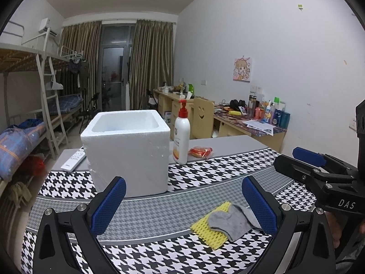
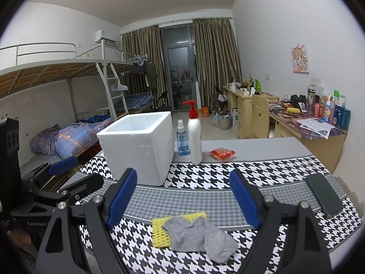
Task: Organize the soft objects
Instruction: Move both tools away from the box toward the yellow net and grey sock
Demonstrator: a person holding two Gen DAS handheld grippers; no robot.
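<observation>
Grippers [image 2: 183,196] spread wide before foam box [image 2: 136,146], interior unseen

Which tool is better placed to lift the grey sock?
Probably the right tool: the grey fabric sock lies centred between its open jaws, but off-centre, by one blue pad, under the left tool.

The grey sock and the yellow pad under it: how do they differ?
The grey sock is plain knit cloth, crumpled and irregular; the yellow pad is flat, squarish and has an open mesh texture. The sock lies on top, partly covering the pad, which rests directly on the houndstooth mat. Both look soft and lie loose, untouched by either gripper.
</observation>
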